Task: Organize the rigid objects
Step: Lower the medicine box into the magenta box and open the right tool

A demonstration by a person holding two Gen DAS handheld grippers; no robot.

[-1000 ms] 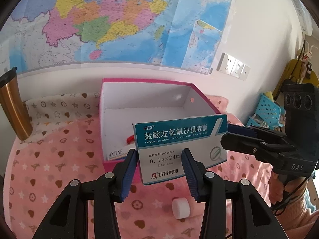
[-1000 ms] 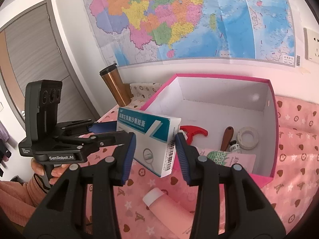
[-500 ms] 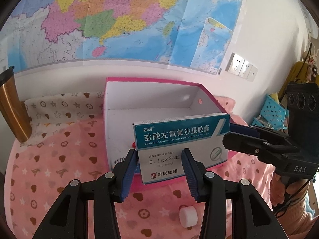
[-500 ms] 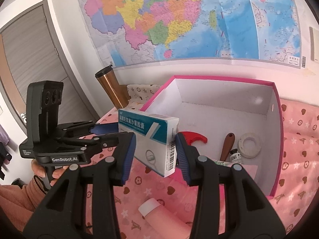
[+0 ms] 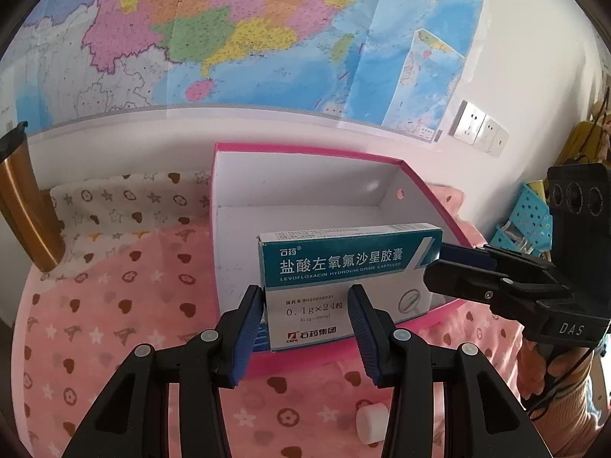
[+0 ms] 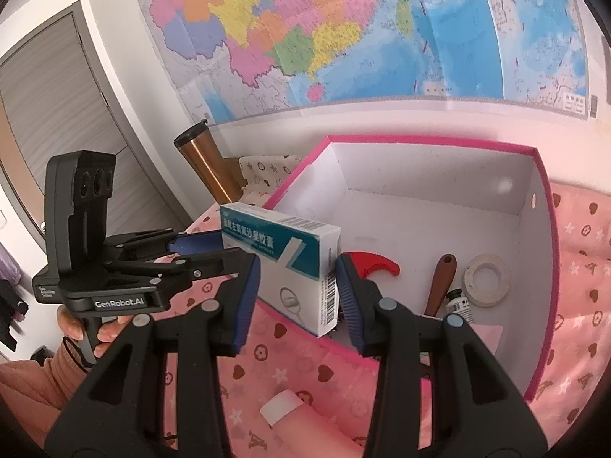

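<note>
Gripping the medicine box [image 5: 343, 267] from both ends, the two tongs hold it in the air over the near wall of the pink box [image 5: 305, 355]; the left tongs [image 5: 307, 328] stand partly apart and clamped on the lower left end of the medicine box, and the right tongs [image 6: 298, 297] stand partly apart and clamped on its barcode end; in the left wrist view the right tongs reach in from the right edge and pinch the far right end.

Inside the pink box lie a red hook-shaped piece [image 6: 376, 267], a brown handle [image 6: 439, 282], a small tube [image 6: 460, 303] and a roll of tape [image 6: 487, 280], all on the white floor toward its right side; on the pink patterned cloth [image 5: 114, 305] that covers the worktop a small white cylinder [image 5: 372, 421] lies in front of the pink box, and a pink tube with a white cap [image 6: 301, 420] lies near the lower edge of the right wrist view; a copper tumbler [image 6: 208, 164] stands at the back left, under the wall map [image 6: 343, 30].

Compared with a second ago, the medicine box sits further over the pink box and a little lower, and the pink box looms nearer in both views; both pairs of tongs keep the same opening.
</note>
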